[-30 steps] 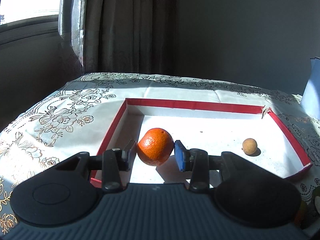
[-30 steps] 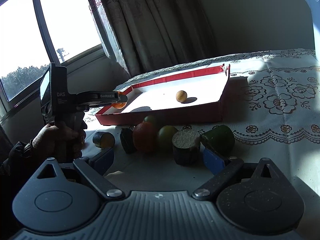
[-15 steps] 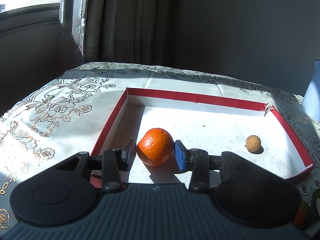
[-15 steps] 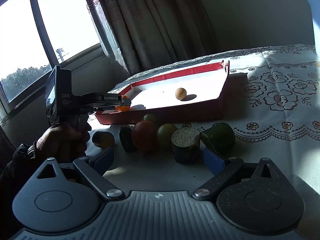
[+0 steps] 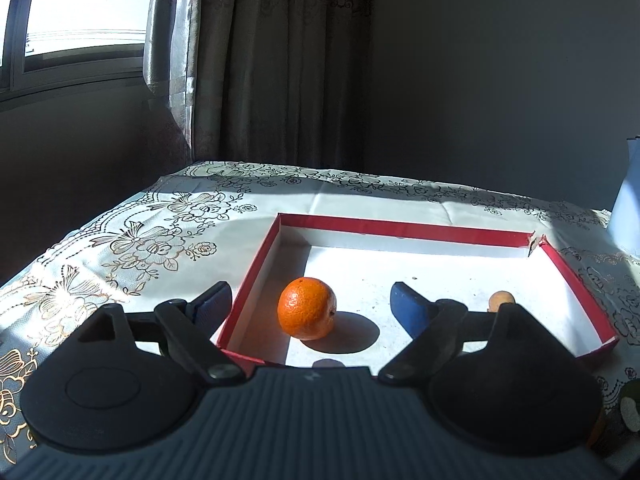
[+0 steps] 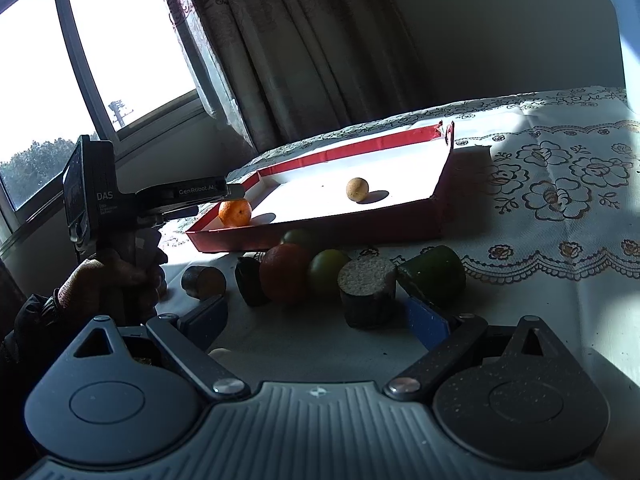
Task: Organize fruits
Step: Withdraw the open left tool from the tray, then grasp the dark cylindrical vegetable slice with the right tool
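Observation:
An orange [image 5: 306, 308] rests on the white floor of the red-walled tray [image 5: 400, 228], near its front left corner. My left gripper [image 5: 310, 304] hangs just behind it, its jaws opening wide; the orange lies between them, touched by neither pad. A small tan round fruit [image 5: 501, 300] lies further right in the tray, partly behind the right finger. In the right wrist view the orange [image 6: 235, 213] and the tan fruit [image 6: 357, 189] show in the tray [image 6: 320, 234]. My right gripper [image 6: 316, 316] is open over the cloth, in front of a row of fruits.
Before the tray lies a row: a dark red fruit [image 6: 284, 274], a green round fruit [image 6: 330, 270], a cut brown cylinder [image 6: 368, 294], a green piece [image 6: 434, 274] and a small dark cylinder [image 6: 203, 282]. A gloved hand [image 6: 112, 280] holds the left gripper. A white jug [image 6: 626, 20] stands far right.
The left gripper's jaws have spread apart and let go of the orange, which now sits on the tray floor. The left gripper has drawn back a little. The right gripper has not moved.

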